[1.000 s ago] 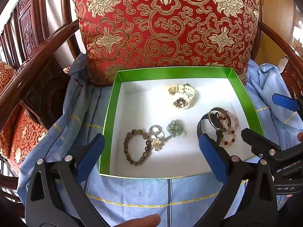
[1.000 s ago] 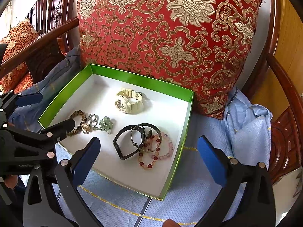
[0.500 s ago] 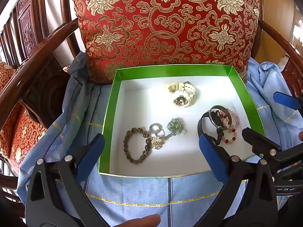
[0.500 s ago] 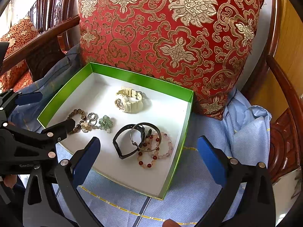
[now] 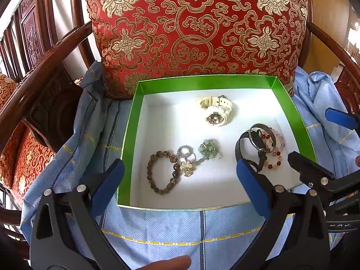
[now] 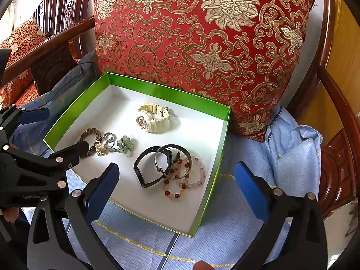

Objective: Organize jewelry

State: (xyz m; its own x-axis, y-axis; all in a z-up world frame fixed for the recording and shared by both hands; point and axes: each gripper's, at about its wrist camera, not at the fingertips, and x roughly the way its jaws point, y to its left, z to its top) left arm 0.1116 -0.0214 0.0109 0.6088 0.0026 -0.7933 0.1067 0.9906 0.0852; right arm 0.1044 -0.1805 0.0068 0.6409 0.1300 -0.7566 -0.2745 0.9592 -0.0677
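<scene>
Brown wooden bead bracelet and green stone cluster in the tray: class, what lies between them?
Between the brown wooden bead bracelet and the green stone cluster lie a small silver ring and a gold flower charm, clearest in the left wrist view.

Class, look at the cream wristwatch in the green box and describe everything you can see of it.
The cream wristwatch is chunky and looks like plastic or resin, with a round, dark-centred dial and a ridged strap closed into a loop by a metal buckle. It lies on its side on the white floor of the green box, near the back wall, apart from the other jewelry. Neither claw touches it.
</scene>
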